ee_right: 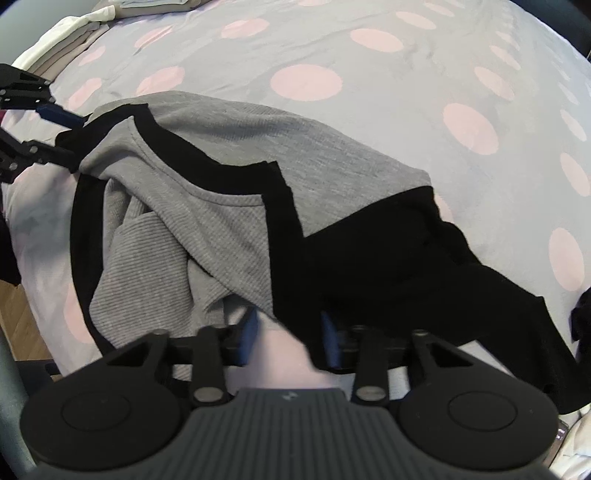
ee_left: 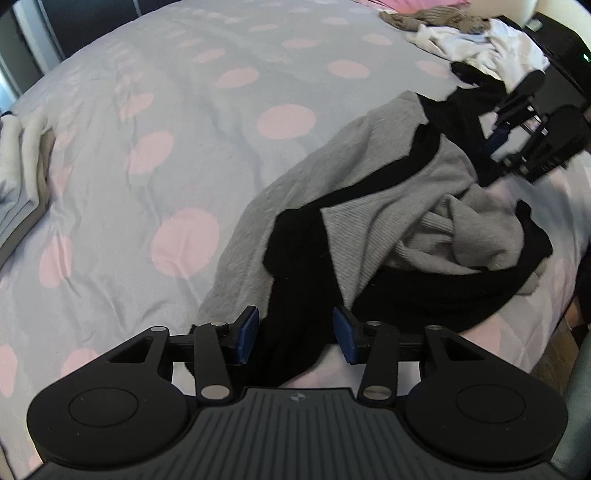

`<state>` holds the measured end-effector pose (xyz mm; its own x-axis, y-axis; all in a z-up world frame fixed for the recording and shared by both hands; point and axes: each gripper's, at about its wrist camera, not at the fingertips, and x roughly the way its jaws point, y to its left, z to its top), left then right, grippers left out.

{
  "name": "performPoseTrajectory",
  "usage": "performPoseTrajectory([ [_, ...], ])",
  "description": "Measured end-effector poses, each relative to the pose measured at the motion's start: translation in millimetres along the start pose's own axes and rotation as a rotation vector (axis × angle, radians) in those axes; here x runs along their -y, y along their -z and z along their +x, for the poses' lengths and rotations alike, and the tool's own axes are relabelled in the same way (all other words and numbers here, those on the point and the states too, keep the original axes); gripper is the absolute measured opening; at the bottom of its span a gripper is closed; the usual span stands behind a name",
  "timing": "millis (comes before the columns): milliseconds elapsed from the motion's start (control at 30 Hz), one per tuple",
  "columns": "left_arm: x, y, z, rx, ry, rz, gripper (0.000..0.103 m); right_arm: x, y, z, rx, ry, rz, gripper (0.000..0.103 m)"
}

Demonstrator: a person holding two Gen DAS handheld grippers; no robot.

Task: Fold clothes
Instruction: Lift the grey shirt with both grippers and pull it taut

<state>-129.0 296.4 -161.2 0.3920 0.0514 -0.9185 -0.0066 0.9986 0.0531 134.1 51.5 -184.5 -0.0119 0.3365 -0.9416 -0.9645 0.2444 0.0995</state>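
Place: a home bedroom.
Bed [ee_left: 147, 122]: grey cover with pink dots, ahead of the tool.
Clothes: loose pile [ee_left: 476, 40] far ahead; folded stack [ee_right: 66, 33] at bed's edge.
Floor [ee_right: 22, 317]: wood.

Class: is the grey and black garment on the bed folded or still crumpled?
Crumpled: the grey and black garment lies bunched, with uneven overlapping layers.

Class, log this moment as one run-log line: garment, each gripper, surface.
garment: crumpled grey ribbed top with black trim | left gripper: open, black sleeve between fingers | right gripper: open at hem | surface: pink-dotted grey bedspread
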Motion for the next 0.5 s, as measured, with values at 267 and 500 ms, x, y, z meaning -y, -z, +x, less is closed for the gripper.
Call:
performPoseTrajectory([
  [267, -1.0, 3.4, 14.1, -0.063, -0.024, -0.008, 0.027, -3.7, 4.2, -1.3, 0.01, 0.008, -0.029, 0.037],
  [500, -11.6, 3.5, 11.2, -0.066, -0.023, -0.074, 0.009, -6.7, 9.7, 6.5, 0.019, 0.091, -0.045, 0.009],
])
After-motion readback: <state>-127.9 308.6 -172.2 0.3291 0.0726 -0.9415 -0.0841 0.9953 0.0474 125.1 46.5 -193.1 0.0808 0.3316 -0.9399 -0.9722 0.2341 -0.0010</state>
